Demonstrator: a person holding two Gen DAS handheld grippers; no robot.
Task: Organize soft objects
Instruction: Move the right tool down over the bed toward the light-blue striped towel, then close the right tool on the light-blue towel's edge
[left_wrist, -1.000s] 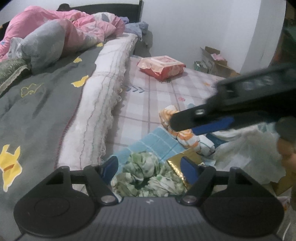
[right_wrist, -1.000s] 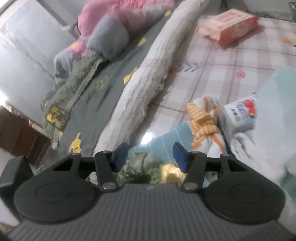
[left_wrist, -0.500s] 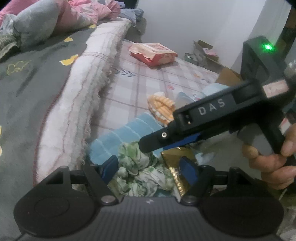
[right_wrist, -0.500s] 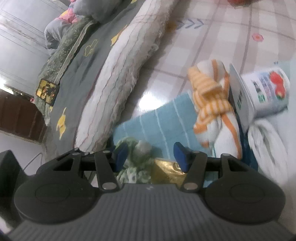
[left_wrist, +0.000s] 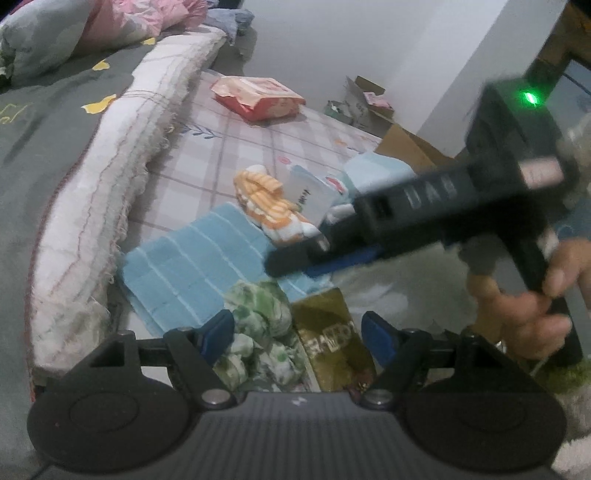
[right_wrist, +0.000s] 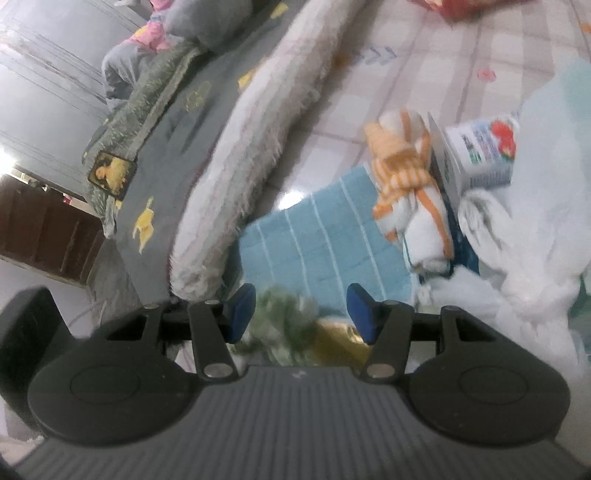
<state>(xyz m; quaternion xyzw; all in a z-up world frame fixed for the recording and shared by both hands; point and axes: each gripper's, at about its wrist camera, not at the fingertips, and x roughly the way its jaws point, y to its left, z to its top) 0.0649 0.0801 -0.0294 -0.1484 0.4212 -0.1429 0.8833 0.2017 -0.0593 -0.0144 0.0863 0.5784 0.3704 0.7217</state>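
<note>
My left gripper, jaws opening and empty, hangs right over the green cloth. My right gripper, half-open and holding nothing, sits just behind it.

A white wall rises behind the bed and checked sheet.

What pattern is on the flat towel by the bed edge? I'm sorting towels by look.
Light blue with thin white stripes: the flat towel shows best in the left wrist view.

one blue towel, one striped cloth, one carton
</note>
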